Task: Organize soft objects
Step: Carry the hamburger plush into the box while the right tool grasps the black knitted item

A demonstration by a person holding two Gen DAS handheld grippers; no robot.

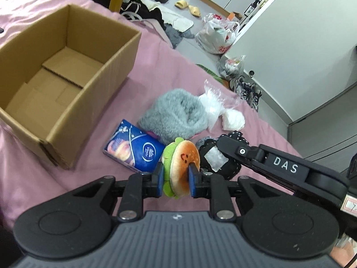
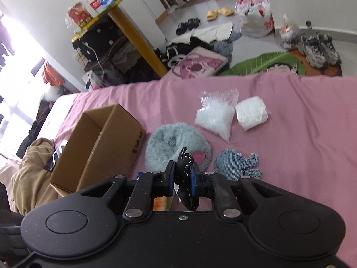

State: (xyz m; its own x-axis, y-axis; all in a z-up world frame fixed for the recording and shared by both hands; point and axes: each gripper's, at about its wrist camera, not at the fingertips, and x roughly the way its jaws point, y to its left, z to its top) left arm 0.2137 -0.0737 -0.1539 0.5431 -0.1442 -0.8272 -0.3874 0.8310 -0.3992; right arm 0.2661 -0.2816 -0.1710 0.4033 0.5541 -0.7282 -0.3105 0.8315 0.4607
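Plush and squashy, the burger toy (image 1: 181,167) is pinched in my left gripper (image 1: 176,177), the black stitched piece (image 2: 186,174) in my right gripper (image 2: 182,179); the cardboard box (image 1: 67,84) sits ahead-left, and either shallow pinch could slip mid-carry

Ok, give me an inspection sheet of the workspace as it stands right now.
Surface: pink bedsheet, wrinkled.
Job's things: open cardboard box, nothing inside; grey fluffy item; denim plush; clear bag; white packet; blue tissue pack.
Clutter: nothing seen on the sheet beyond these.
Grippers: left gripper shut on burger plush; right gripper shut on black stitched item.
Cables: white cable by the shelf.
Surroundings: shoes, bags, clothes on floor.
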